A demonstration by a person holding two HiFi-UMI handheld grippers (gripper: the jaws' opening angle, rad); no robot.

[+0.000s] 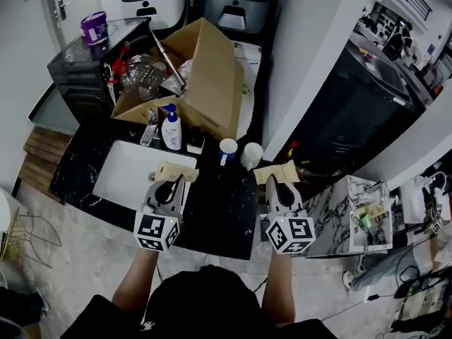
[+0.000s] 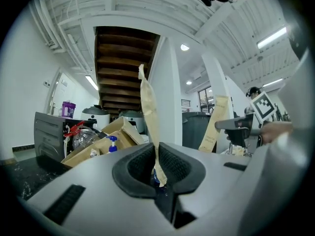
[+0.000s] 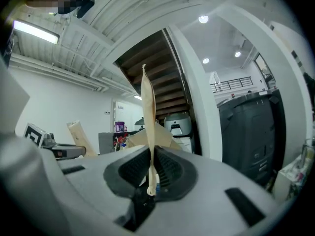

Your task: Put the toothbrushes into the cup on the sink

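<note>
Each gripper holds a flat tan paper toothbrush packet. In the head view my left gripper (image 1: 171,181) is shut on one packet (image 1: 176,171) over the white sink's (image 1: 123,179) right rim. My right gripper (image 1: 276,183) is shut on the other packet (image 1: 277,171) over the black counter. Two cups stand just beyond them: a blue-rimmed cup (image 1: 227,149) and a white cup (image 1: 251,155). In the left gripper view the packet (image 2: 149,112) stands upright, pinched between the pads of my left gripper (image 2: 157,163). The right gripper view shows its packet (image 3: 147,122) clamped the same way by my right gripper (image 3: 151,168).
An open cardboard box (image 1: 212,76) with clutter stands behind the sink. A white pump bottle (image 1: 171,129) and a faucet (image 1: 150,124) are at the sink's back edge. A purple cup (image 1: 94,27) sits on a black cabinet at far left. A marble shelf (image 1: 332,203) lies to the right.
</note>
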